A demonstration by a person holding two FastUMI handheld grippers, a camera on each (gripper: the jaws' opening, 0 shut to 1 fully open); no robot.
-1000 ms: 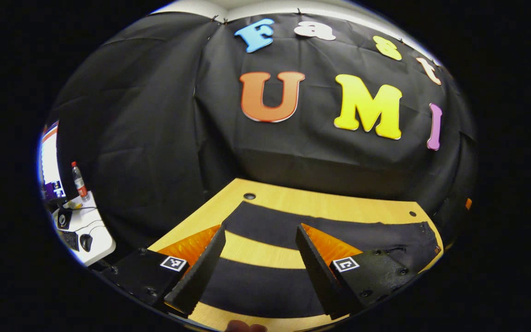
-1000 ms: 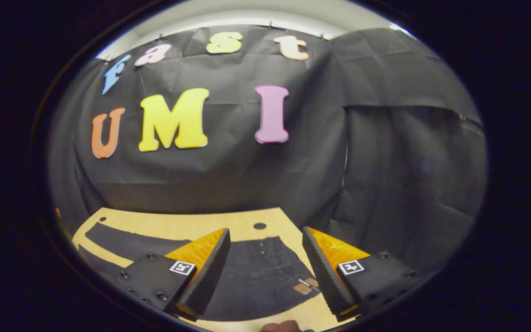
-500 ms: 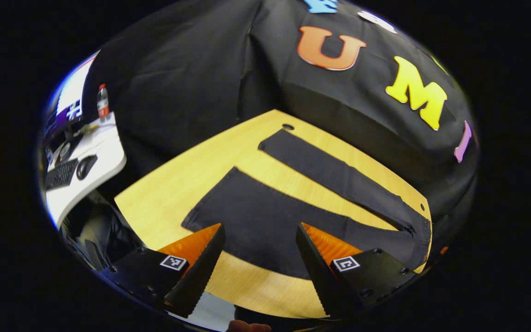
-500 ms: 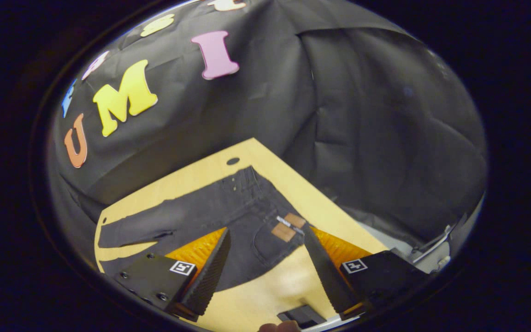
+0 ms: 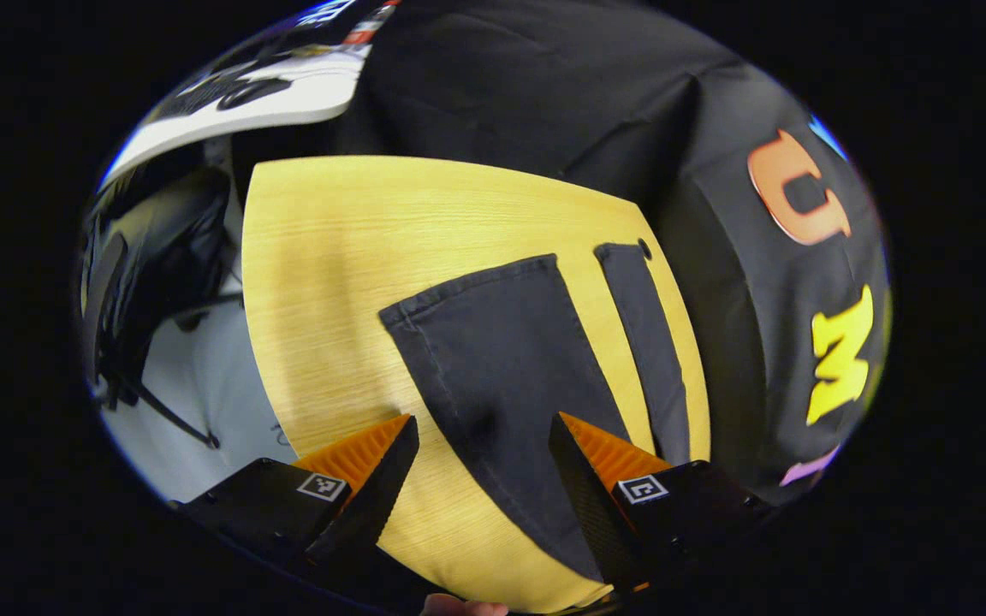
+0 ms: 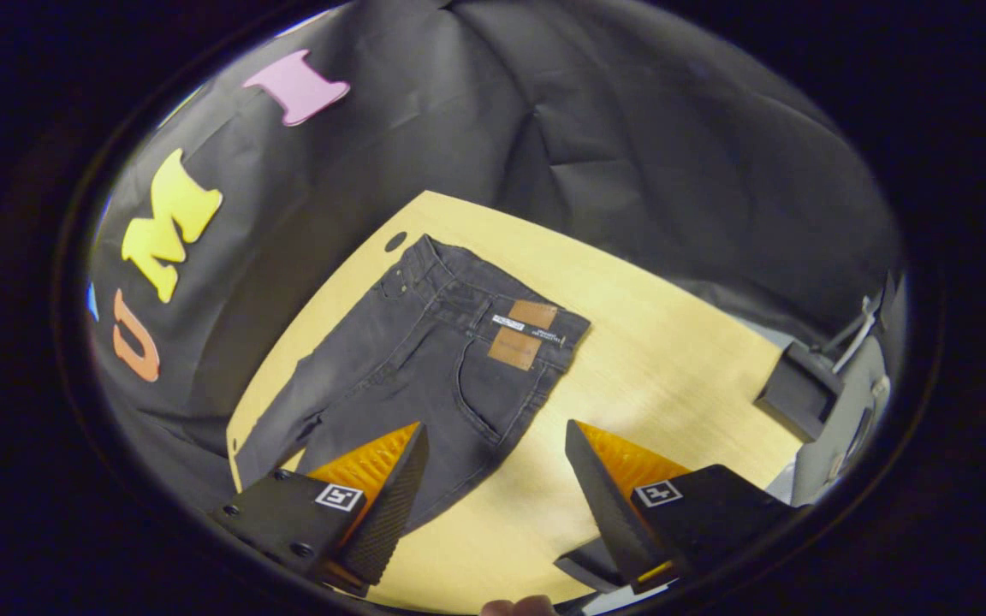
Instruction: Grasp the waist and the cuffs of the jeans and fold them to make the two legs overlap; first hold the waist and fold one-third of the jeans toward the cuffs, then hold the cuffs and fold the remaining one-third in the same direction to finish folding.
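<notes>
Dark jeans (image 6: 424, 359) lie flat and unfolded on a light wooden table (image 6: 656, 359). In the right gripper view the waist (image 6: 493, 295) sits toward the far end of the table, near a small round hole (image 6: 395, 240) at the table's corner; a leather waistband patch (image 6: 523, 334) faces up. The legs run off toward the lower left, parted at the crotch. A wide strip of bare wood lies beside the near hip edge.

Right gripper (image 6: 497, 479): fingers spread wide, nothing between them, held above the near hip edge and the bare wood.

In the left gripper view the two legs lie apart, a wedge of bare wood between them. The near cuff (image 5: 467, 287) ends in a straight hem; the far cuff (image 5: 621, 252) ends just beside a hole (image 5: 645, 249) at the table edge. Ample open table (image 5: 330, 257) lies beyond the cuffs.

Left gripper (image 5: 483, 466): fingers spread, empty, held above the near leg.
</notes>
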